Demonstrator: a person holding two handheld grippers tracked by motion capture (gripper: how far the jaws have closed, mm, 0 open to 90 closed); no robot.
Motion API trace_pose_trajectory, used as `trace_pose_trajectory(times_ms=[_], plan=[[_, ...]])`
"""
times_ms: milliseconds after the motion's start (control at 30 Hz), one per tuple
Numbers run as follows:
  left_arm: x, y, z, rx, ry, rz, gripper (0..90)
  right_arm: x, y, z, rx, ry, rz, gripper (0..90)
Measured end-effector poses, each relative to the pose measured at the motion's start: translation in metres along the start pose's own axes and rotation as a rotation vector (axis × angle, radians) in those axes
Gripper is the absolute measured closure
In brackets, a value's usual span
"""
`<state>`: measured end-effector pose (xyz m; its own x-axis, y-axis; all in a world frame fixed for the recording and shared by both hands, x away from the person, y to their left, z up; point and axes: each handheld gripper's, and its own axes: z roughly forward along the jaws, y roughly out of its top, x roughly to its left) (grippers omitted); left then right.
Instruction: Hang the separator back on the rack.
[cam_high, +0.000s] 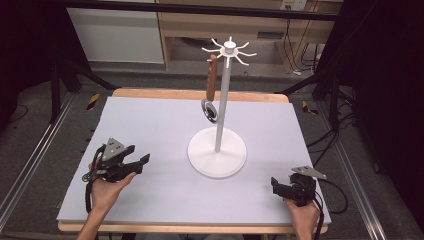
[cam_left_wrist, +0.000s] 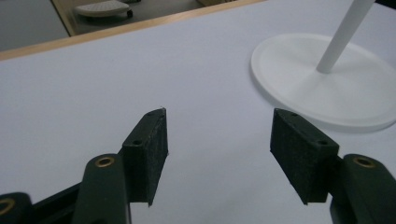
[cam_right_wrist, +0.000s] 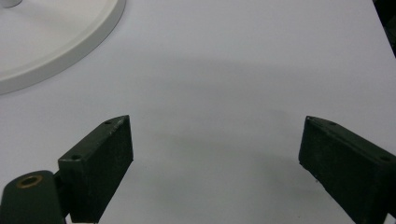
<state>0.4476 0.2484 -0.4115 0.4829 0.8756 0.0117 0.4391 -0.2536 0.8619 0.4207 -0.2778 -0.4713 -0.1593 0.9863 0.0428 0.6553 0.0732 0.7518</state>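
A white stand (cam_high: 218, 150) with a round base, a thin pole and a ring of hooks at its top rises from the middle of the white table mat (cam_high: 150, 125). A utensil with a brown wooden handle and a metal head (cam_high: 212, 85) hangs from a hook on the left side. My left gripper (cam_high: 142, 162) rests low at the mat's left, open and empty, jaws pointing right toward the base (cam_left_wrist: 327, 79). My right gripper (cam_high: 274, 184) sits at the front right, open and empty, with the base's rim (cam_right_wrist: 56, 42) ahead of it to its left.
The mat lies on a wooden table whose edge (cam_high: 200, 94) shows at the back. Wooden furniture (cam_high: 225, 25) and cables stand behind the table. Metal rails (cam_high: 30, 160) run along both sides on the floor.
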Motion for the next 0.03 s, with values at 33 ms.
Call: trace_pose_trajectory(times_ms=[33], plan=[[0.0, 0.0, 0.0, 0.0, 0.0, 0.0, 36.0, -0.0006, 0.0, 0.0001, 0.001, 0.002, -0.001, 10.3]])
